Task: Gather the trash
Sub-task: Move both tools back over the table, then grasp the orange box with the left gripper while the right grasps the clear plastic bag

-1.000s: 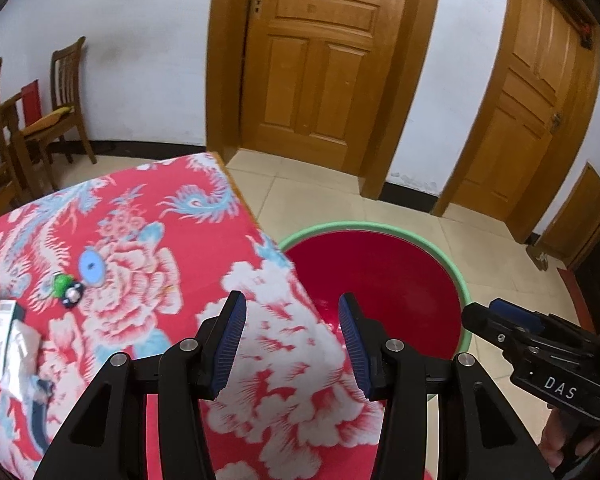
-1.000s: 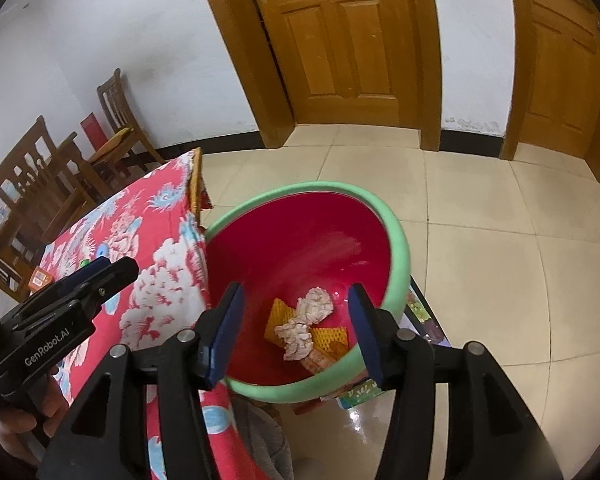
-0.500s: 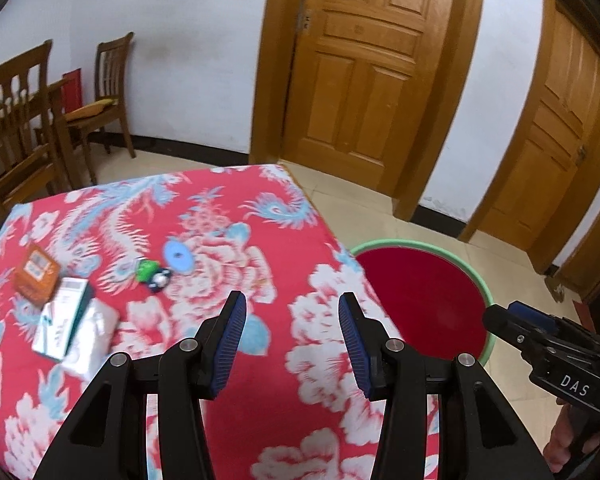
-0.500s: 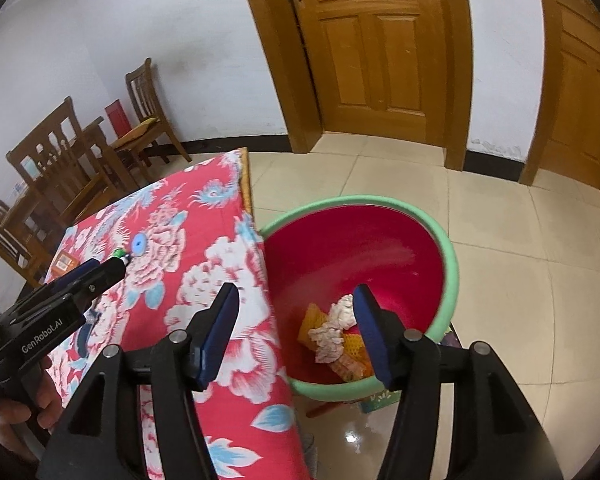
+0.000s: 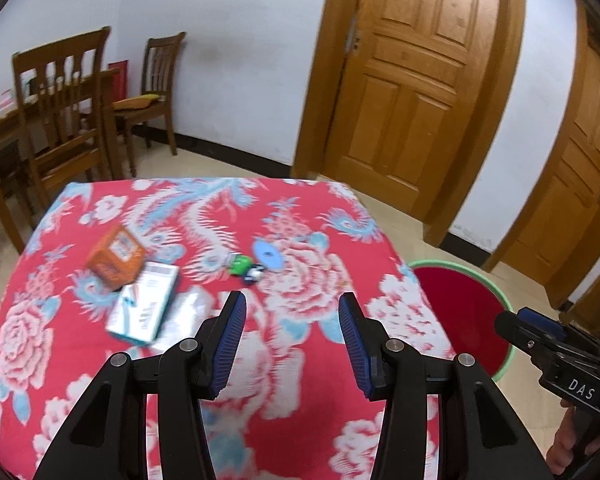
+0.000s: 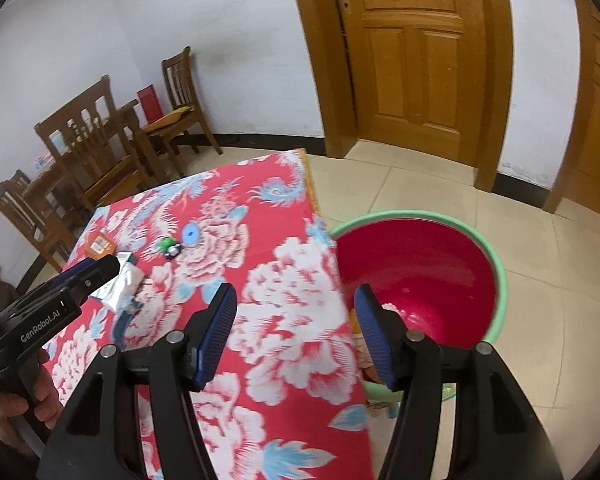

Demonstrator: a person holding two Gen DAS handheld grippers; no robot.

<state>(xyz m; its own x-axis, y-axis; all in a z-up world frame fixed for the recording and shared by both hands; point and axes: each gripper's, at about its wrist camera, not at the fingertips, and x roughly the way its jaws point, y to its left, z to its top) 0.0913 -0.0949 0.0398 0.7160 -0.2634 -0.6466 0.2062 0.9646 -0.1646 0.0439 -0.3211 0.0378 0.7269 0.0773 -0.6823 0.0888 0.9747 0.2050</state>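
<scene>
A red basin with a green rim [image 6: 496, 272] stands on the floor beside the table and holds some crumpled trash [image 6: 392, 308]; it also shows in the left wrist view [image 5: 460, 308]. On the red flowered tablecloth [image 5: 300, 380] lie an orange box [image 5: 116, 258], a white and blue carton [image 5: 144, 306], a clear wrapper [image 5: 192, 304] and a small green and black piece [image 5: 246, 268]. My left gripper [image 5: 290, 336] is open and empty above the table. My right gripper [image 6: 296, 332] is open and empty above the table edge next to the basin.
Wooden chairs [image 5: 64, 120] and a dining table stand at the back left. Wooden doors [image 5: 412, 92] line the far wall. Tiled floor [image 6: 540, 360] lies right of the basin. A blue printed disc on the cloth [image 5: 267, 254] sits beside the green piece.
Both grippers have swung left from over the basin to over the table. The boxes and wrapper have come into fuller view. Both stay open and empty.
</scene>
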